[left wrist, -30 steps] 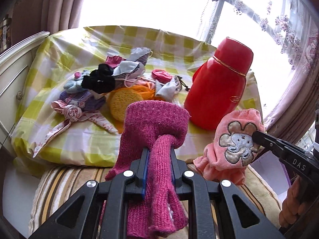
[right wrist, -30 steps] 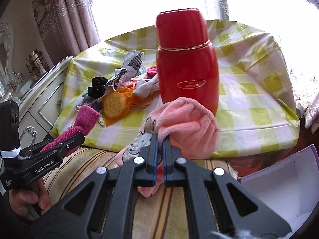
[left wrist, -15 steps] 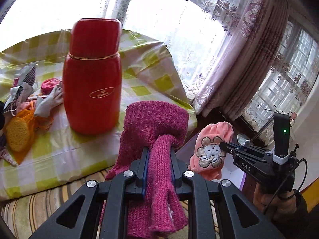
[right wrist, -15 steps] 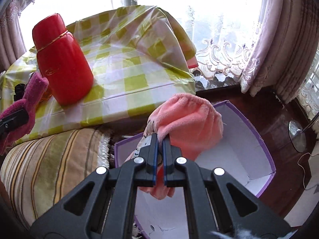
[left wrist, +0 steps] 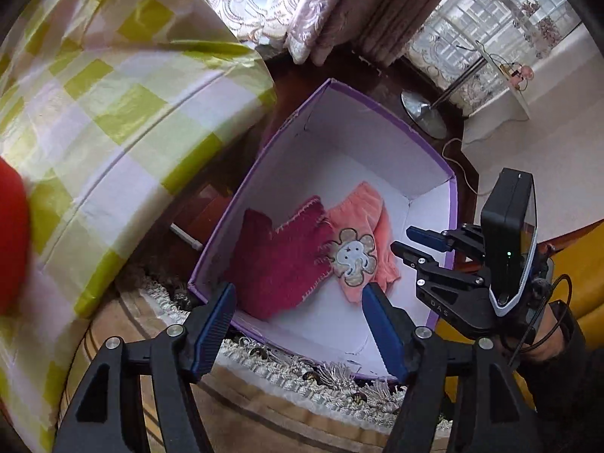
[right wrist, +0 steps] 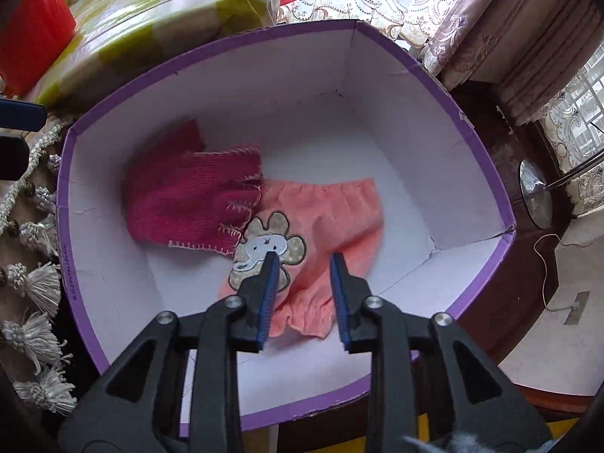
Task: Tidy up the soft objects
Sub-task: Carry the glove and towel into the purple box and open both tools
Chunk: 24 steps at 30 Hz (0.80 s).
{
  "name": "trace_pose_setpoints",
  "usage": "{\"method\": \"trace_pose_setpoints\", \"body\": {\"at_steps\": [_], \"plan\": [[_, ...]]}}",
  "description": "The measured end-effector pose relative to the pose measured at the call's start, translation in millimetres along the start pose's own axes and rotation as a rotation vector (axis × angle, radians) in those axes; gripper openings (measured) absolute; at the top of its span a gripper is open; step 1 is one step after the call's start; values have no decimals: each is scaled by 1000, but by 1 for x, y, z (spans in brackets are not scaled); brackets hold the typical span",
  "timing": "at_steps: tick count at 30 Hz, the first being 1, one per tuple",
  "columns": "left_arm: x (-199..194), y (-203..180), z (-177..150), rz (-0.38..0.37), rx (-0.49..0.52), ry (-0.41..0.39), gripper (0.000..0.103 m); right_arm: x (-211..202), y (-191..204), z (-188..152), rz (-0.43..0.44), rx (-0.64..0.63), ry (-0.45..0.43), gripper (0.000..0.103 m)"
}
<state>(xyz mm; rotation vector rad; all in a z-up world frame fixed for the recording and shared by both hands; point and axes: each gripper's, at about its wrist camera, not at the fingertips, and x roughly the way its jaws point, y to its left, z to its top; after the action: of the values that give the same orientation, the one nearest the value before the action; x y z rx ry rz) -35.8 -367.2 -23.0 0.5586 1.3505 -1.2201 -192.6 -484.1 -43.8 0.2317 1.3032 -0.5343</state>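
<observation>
A purple-rimmed box [left wrist: 451, 188] [right wrist: 483, 143] with a white inside stands below both grippers. On its floor lie a magenta knitted piece [left wrist: 279, 253] [right wrist: 188, 200] and, touching it, a pink garment [left wrist: 368, 207] [right wrist: 339, 211] with a flower-and-elephant patch. My left gripper [left wrist: 300, 302] points down over the box's near edge; its jaws are opening with nothing between them. My right gripper [right wrist: 305, 264] [left wrist: 406, 239] hangs above the pink garment; its jaws are opening too, and the pads do not press on the cloth.
A table under a yellow-check cloth [left wrist: 113, 113] [right wrist: 151, 11] rises left of the box, with a red flask [right wrist: 30, 37] on it. A striped cushion with a tasselled fringe [left wrist: 302, 370] [right wrist: 34, 283] borders the box. A lamp base [left wrist: 422, 113] and curtains stand beyond.
Both grippers swung away from the table to above the box and tipped downward. Each let go: the magenta knit and the pink garment now lie inside the box.
</observation>
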Motion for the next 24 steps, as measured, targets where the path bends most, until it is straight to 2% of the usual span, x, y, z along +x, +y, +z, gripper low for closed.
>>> {"method": "trace_pose_setpoints", "body": {"at_steps": [1,3,4,5,6,8,9,10,13,16,18,22,24], "plan": [[12,3,7,-18,2,52,70,3,-1,-4,-7,-3,-5,59],[35,8,18,-23,11,145,70,8,0,-10,-25,-18,-37,66],[45,12,22,19,19,176,70,11,2,-13,-33,-26,-43,68],[54,18,24,105,35,201,70,14,5,-15,-30,-30,-43,68],[61,22,26,169,52,221,61,16,7,-17,-20,-29,-45,68],[57,22,23,245,90,206,58,19,17,-16,-3,-17,-49,68],[57,23,25,304,108,197,52,19,19,-16,9,-11,-60,68],[57,24,24,339,115,189,50,18,20,-14,15,-9,-77,68],[50,26,21,373,97,155,50,14,26,-7,49,2,-112,70],[24,26,9,345,80,72,50,0,29,-4,90,22,-158,70],[-6,28,-1,308,61,-39,55,-12,32,-2,67,14,-198,71],[-76,28,-39,268,16,-363,58,-37,40,9,-8,-39,-297,71],[-99,24,-63,282,20,-504,69,-47,44,16,-69,-59,-350,71]]}}
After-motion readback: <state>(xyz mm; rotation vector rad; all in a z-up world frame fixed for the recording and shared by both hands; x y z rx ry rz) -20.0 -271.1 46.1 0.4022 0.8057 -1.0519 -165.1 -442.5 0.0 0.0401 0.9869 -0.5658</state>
